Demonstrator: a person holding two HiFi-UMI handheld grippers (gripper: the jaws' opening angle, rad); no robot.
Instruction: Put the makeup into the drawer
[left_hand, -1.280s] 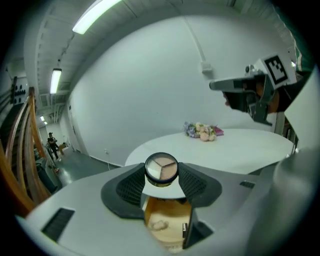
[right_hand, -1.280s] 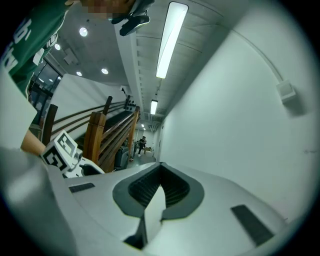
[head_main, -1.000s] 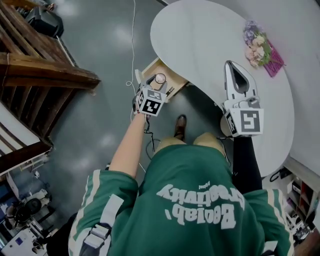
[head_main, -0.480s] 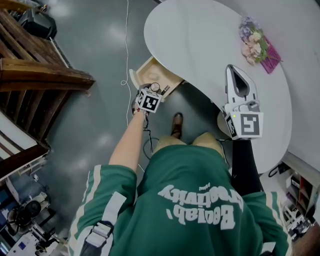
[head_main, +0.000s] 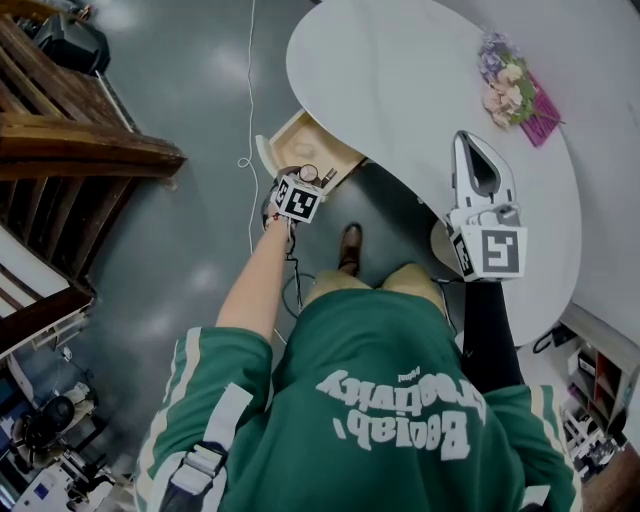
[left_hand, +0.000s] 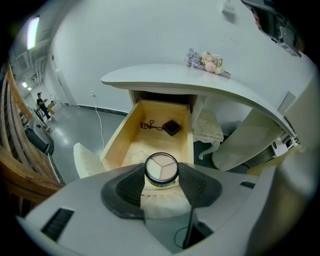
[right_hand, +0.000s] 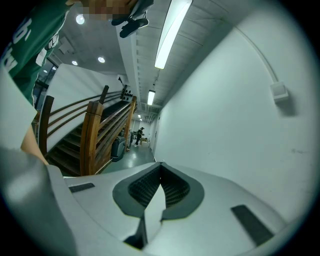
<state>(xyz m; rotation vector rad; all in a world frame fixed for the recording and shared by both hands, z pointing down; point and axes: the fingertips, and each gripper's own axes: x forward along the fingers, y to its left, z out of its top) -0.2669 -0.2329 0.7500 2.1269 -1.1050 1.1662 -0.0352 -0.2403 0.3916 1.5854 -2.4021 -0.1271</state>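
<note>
Now the left gripper (left_hand: 161, 171) is clamping the makeup compact (left_hand: 161, 165) at its jaw tips over the drawer (left_hand: 129, 134); the right gripper (right_hand: 160, 168) is sitting closed.

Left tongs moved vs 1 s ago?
Yes. The left tongs, gripping the round makeup compact, have dropped toward the open drawer: their marker cube looks smaller against it.

grippers: two, left gripper (left_hand: 161, 175) and right gripper (right_hand: 160, 167)
compact (left_hand: 161, 167): one, round, lower middle of the left gripper view
drawer (left_hand: 117, 142): one
eyelash curler (left_hand: 150, 125): one
dark square case (left_hand: 171, 127): one
table (head_main: 400, 70): one
flower bunch (head_main: 510, 85): one, upper right of the head view
</note>
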